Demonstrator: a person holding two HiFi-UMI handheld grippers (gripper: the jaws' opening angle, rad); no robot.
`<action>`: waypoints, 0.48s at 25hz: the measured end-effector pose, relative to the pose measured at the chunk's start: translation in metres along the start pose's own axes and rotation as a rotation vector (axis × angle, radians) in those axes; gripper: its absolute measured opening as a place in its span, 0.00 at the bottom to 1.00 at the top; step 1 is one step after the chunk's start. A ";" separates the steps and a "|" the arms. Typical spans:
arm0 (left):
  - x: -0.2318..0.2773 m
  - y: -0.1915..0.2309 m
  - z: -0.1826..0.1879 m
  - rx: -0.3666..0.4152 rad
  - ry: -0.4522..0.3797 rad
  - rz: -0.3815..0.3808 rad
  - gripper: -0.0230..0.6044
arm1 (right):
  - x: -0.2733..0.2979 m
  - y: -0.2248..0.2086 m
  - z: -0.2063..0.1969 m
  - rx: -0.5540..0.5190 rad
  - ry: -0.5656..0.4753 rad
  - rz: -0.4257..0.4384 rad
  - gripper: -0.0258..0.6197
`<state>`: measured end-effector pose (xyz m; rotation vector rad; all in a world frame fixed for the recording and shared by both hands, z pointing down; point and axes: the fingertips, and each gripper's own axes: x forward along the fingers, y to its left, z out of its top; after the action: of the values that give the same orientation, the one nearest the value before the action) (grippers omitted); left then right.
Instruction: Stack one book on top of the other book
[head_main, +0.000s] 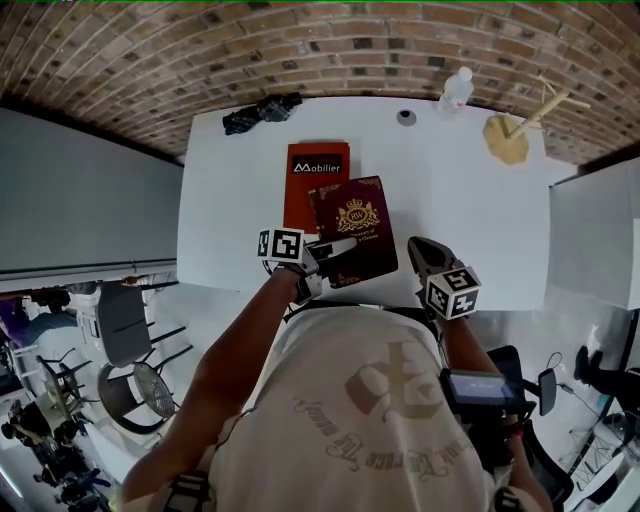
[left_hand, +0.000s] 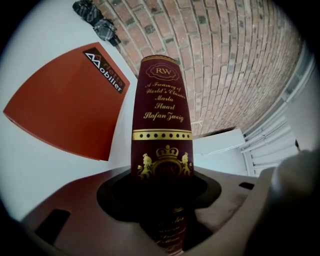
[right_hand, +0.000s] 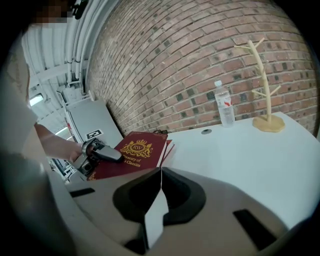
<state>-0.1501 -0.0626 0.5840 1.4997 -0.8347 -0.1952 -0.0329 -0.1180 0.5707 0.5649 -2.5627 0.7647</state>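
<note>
A maroon book (head_main: 355, 228) with a gold crest is gripped at its near edge by my left gripper (head_main: 335, 250), whose jaws are shut on it. In the left gripper view its spine (left_hand: 162, 115) rises from between the jaws of the left gripper (left_hand: 162, 200). It overlaps the right part of the orange book (head_main: 312, 165), which lies flat on the white table (head_main: 480, 230). The orange book (left_hand: 65, 110) shows to the left. My right gripper (head_main: 425, 255) hovers at the table's near edge, right of the maroon book (right_hand: 132, 152). This right gripper (right_hand: 157, 200) is shut and empty.
At the table's far edge stand a water bottle (head_main: 455, 90) and a wooden branch stand (head_main: 510, 135). A dark cloth (head_main: 262, 112) and a small round grommet (head_main: 405, 116) are also there. A brick wall runs behind. A chair (head_main: 125, 330) stands on the floor at left.
</note>
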 end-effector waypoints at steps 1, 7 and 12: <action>-0.006 0.003 0.002 -0.004 -0.005 -0.001 0.41 | 0.003 0.004 0.002 -0.002 0.000 -0.002 0.07; -0.038 0.012 0.017 -0.017 -0.033 -0.039 0.41 | 0.018 0.027 0.008 -0.013 0.004 -0.015 0.08; -0.061 0.021 0.031 -0.013 -0.027 -0.048 0.41 | 0.028 0.042 0.014 -0.011 -0.003 -0.039 0.08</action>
<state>-0.2196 -0.0481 0.5764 1.5089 -0.8186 -0.2563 -0.0805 -0.1016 0.5559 0.6110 -2.5492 0.7372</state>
